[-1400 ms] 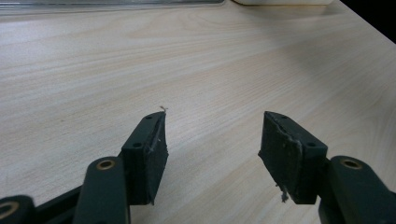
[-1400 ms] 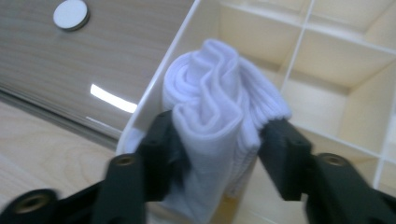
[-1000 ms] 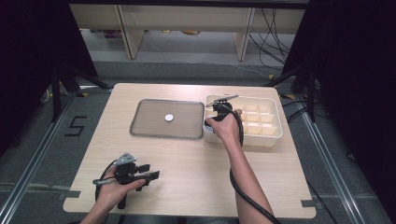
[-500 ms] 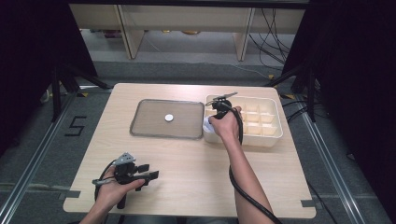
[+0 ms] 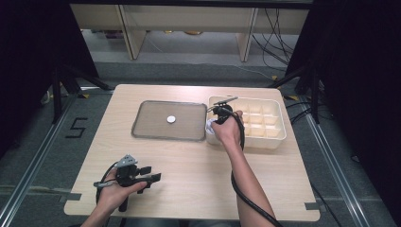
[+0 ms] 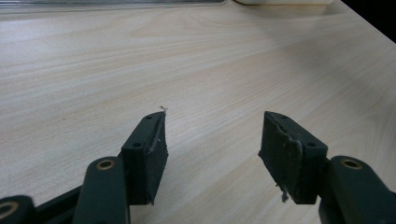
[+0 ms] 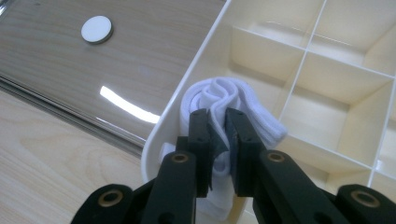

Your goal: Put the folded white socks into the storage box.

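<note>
Right gripper [image 7: 217, 140] just closed, pinching white sock [image 7: 224, 100]; left gripper [image 6: 212, 149] open; wood table [image 5: 189, 165].

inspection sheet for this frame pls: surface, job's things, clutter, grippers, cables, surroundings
Surface: light wooden table, bare around the items.
Job's things: white rolled sock in the near-left compartment of the cream divided box; other compartments seen look empty. Clear tray beside the box holds one white round disc.
Clutter: nothing seen.
Grippers: right hand-held gripper has just been closing, pads pressed on a fold of the sock. Left hand-held gripper jaws apart, nothing between them, low over the near-left table.
Cables: black cable trails along the right forearm; loose cables on the floor behind.
Surroundings: grey floor, shelving behind, a "5" floor mark.
</note>
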### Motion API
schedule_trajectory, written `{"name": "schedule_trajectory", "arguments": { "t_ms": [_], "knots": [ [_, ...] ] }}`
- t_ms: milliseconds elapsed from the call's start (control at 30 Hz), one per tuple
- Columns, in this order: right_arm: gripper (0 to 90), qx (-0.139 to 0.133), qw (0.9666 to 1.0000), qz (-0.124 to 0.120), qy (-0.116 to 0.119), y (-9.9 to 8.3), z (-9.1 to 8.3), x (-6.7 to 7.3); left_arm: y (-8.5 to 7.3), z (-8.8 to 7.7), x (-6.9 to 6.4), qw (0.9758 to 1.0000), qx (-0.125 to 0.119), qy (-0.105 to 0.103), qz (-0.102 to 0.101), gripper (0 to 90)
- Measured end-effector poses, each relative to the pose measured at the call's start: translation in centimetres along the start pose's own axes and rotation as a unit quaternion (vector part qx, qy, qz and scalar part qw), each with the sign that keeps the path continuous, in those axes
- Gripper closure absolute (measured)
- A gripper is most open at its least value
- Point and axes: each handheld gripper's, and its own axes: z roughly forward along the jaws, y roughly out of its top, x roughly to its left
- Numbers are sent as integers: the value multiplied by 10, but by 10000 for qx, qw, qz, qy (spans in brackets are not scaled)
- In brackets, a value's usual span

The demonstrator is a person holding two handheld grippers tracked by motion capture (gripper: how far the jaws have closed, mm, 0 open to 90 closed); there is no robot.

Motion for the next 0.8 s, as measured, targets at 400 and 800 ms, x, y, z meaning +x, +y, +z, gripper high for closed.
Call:
{"name": "schedule_trajectory", "arguments": {
  "t_ms": [400, 800],
  "knots": [
    [832, 119, 9999, -104, 39, -11, 12, -2, 0, 0, -1, 10000, 2, 7, 21, 400],
    [806, 241, 9996, 144, 54, -13, 10, -2, 0, -2, -1, 10000, -31, 2, 21, 401]
  ]
}}
